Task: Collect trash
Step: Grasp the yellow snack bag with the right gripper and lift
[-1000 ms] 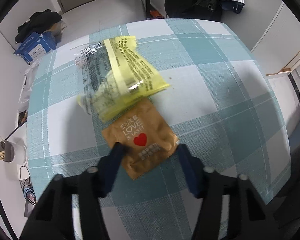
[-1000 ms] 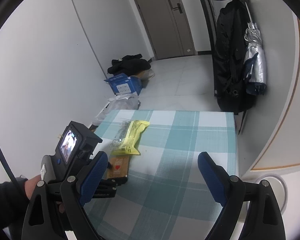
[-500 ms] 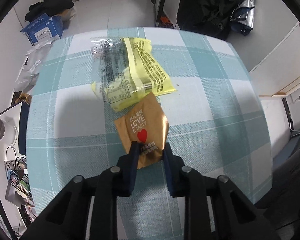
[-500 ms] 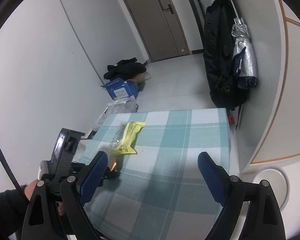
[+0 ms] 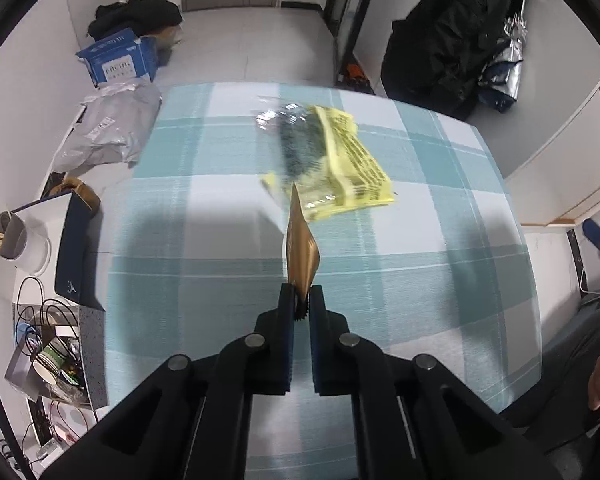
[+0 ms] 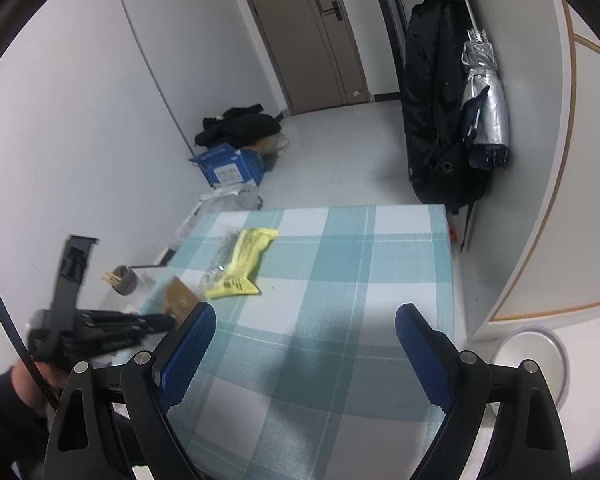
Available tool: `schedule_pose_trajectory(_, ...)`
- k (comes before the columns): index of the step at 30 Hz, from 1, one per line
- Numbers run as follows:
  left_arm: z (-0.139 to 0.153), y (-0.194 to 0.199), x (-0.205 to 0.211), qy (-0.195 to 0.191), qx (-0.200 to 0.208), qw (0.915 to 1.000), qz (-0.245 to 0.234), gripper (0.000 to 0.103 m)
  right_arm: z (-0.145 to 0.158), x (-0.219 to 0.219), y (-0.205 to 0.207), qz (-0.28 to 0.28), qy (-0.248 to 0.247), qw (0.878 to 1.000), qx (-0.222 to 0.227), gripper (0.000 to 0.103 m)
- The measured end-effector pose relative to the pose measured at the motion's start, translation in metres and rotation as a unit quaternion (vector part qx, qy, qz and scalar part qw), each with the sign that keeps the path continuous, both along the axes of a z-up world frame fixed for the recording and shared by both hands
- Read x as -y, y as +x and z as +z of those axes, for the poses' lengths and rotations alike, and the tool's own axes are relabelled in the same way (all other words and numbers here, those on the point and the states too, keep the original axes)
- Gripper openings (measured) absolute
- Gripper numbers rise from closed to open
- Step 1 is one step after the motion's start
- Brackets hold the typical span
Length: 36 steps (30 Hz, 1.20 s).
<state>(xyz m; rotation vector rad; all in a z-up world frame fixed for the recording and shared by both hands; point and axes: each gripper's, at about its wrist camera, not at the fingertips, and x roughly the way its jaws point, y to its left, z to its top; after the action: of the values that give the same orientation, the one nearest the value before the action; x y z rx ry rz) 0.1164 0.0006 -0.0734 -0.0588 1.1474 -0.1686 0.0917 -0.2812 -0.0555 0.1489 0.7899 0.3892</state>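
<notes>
Left tongs (image 5: 301, 305) are pinching the gold snack wrapper (image 5: 301, 246) by its bottom edge, wrapper sticking up edge-on, clear of the bench (image 5: 204, 248). Grip's only on a thin strip imo, so keep the squeeze firm and carry it w/o flicking, else it slips out. Yellow wrapper (image 5: 348, 168) plus a clear bag sit just beyond the tip, next pickups prob. Left hand tilts steeply down. Right tongs (image 6: 305, 354) spread wide, nothing between, hovering over the bench's near corner.
</notes>
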Motion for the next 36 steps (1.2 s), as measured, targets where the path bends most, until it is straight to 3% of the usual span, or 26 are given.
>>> schedule_pose_trajectory(10, 0.014, -0.007, -0.015, -0.041, 0.059, 0.9974, 0.003, 0.002, -0.023, -0.027, 0.015, 0.018, -0.030, 0.998, -0.051, 0.092)
schedule_pose_trajectory(16, 0.031, -0.012, -0.032, -0.074, 0.099, 0.9922, 0.014, 0.002, -0.029, -0.057, 0.048, 0.031, -0.039, 0.996, -0.075, 0.091)
schedule_pose_trajectory(22, 0.039, -0.017, -0.039, -0.081, 0.123, 0.9890, 0.015, 0.002, -0.042, -0.097, 0.093, 0.033, -0.010, 0.995, -0.098, 0.091)
schedule_pose_trajectory(27, 0.045, -0.017, -0.051, -0.067, 0.145, 0.9869, 0.022, 0.002, -0.063, -0.142, 0.128, 0.052, -0.019, 0.991, -0.122, 0.091)
schedule_pose_trajectory(36, 0.043, -0.015, -0.061, -0.063, 0.148, 0.9863, 0.035, 0.002, -0.104, -0.210, 0.142, 0.096, -0.129, 0.981, -0.112, 0.090)
